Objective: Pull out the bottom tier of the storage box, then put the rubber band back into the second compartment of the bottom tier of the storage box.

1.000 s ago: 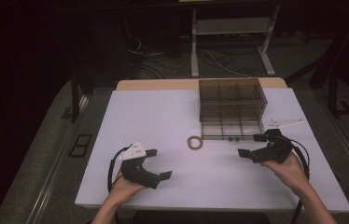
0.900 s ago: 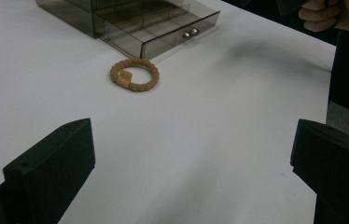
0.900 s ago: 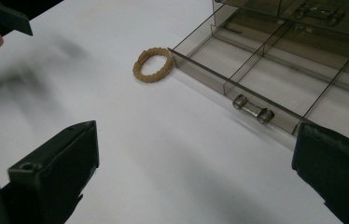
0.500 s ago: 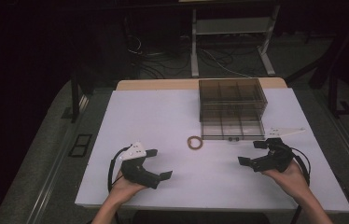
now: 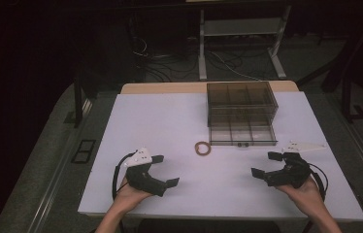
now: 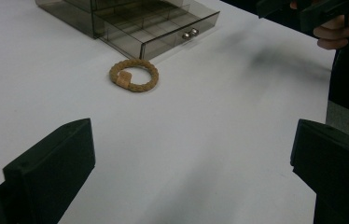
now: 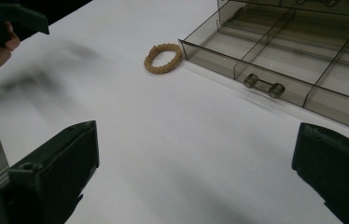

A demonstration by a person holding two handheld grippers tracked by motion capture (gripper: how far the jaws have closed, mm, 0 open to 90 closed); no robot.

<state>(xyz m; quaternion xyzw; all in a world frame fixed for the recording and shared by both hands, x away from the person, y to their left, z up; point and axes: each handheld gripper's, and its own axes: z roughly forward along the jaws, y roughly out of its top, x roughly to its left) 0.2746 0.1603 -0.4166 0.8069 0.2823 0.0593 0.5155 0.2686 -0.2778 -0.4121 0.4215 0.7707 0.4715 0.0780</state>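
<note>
the right gripper has drawn back from the drawer box toward the near right corner of the table, and it now sits lower and nearer the person than a second ago, while the left gripper has stayed by the near edge, left of centre. both stand with jaws spread wide and nothing between them. the braided ring lies flat on the table just beside the left end of the pulled-out drawer, apart from it, untouched. the drawer's compartments look empty, so i judge the drawer is ready and the ring is the next thing to pick up and drop in.
</note>
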